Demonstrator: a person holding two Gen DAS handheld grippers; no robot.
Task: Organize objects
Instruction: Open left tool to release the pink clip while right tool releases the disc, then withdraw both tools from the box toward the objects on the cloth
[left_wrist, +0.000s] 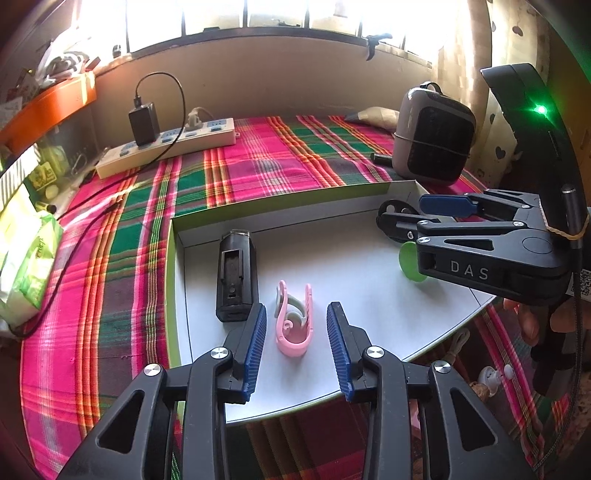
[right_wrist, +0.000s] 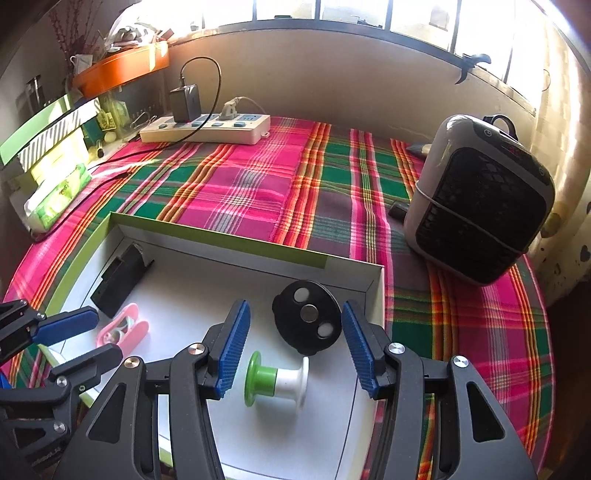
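A shallow white box with green sides (left_wrist: 207, 221) (right_wrist: 221, 236) lies on the plaid cloth. Inside it are a black rectangular device (left_wrist: 236, 273) (right_wrist: 120, 280), a pink clip (left_wrist: 291, 334) (right_wrist: 127, 325), a black disc with three metal spots (right_wrist: 308, 319) and a green-and-white spool (right_wrist: 277, 376). My left gripper (left_wrist: 297, 312) (right_wrist: 107, 332) is open and straddles the pink clip, pads clear of it. My right gripper (right_wrist: 295, 310) (left_wrist: 402, 216) is open too. The spool lies on its side between its jaws, untouched, and the disc sits just past the tips. In the left wrist view only the spool's green flange (left_wrist: 408, 258) shows.
A white power strip (left_wrist: 166, 144) (right_wrist: 207, 127) with a black charger and cable sits at the back left. A grey-and-black fan unit (left_wrist: 434, 136) (right_wrist: 480, 210) stands at the back right. A green tissue pack (left_wrist: 31, 266) and an orange tray (right_wrist: 122, 70) crowd the left edge.
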